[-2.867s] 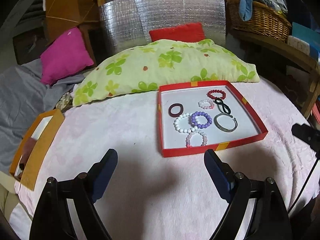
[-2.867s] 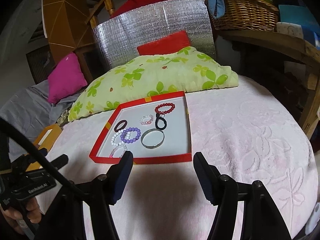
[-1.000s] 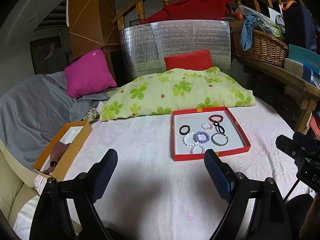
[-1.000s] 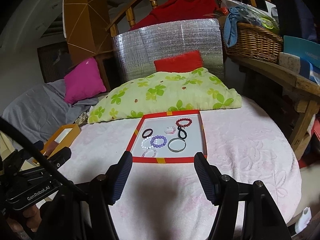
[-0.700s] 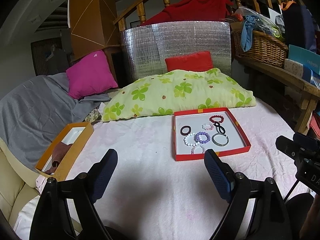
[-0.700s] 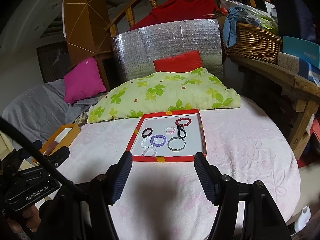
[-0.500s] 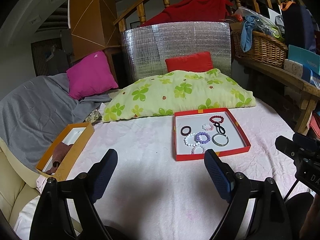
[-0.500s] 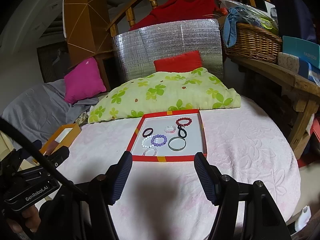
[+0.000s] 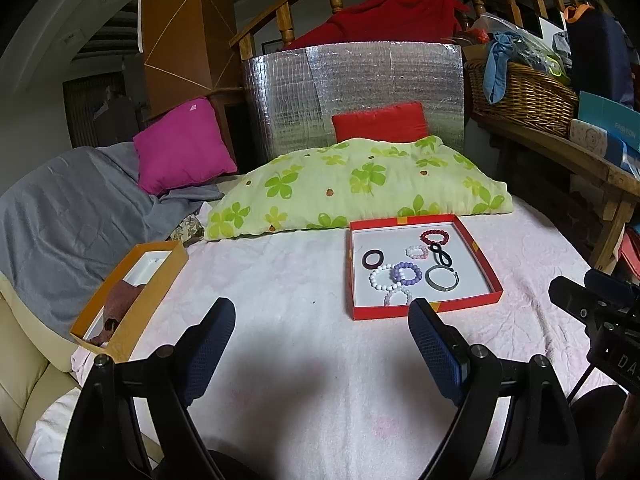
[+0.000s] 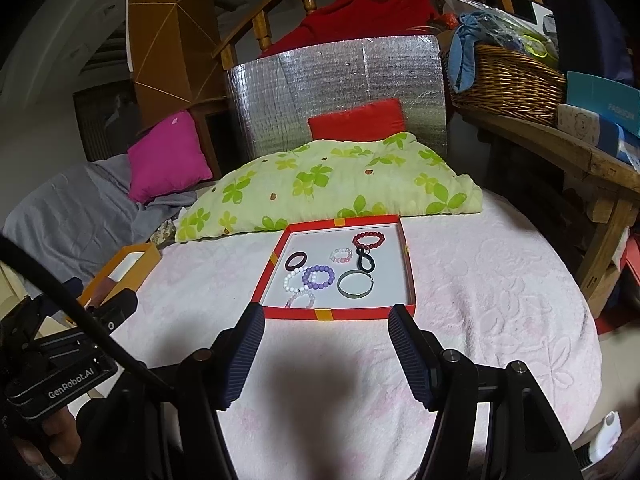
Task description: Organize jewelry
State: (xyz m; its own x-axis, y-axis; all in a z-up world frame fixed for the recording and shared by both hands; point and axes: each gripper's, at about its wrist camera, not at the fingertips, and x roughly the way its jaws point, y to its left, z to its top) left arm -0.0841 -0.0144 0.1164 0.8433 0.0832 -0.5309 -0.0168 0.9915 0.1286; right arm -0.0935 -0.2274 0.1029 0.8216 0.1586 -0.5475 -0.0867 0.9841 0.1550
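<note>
Your left gripper [image 9: 320, 344] and right gripper [image 10: 326, 344] hover spread and empty while seven bracelets lie in the shallow red cardboard tray [image 10: 344, 314], two or three seemingly overlapping; the orange box [image 9: 160, 280] holds something brown, so sorting could be pending or finished.

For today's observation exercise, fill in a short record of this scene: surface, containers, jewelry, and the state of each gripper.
surface: pink bedspread
containers: red tray in the middle; orange box at the left edge
jewelry: all in the red tray, including purple bead bracelet, red bead bracelet, silver bangle
left gripper: open, empty
right gripper: open, empty
</note>
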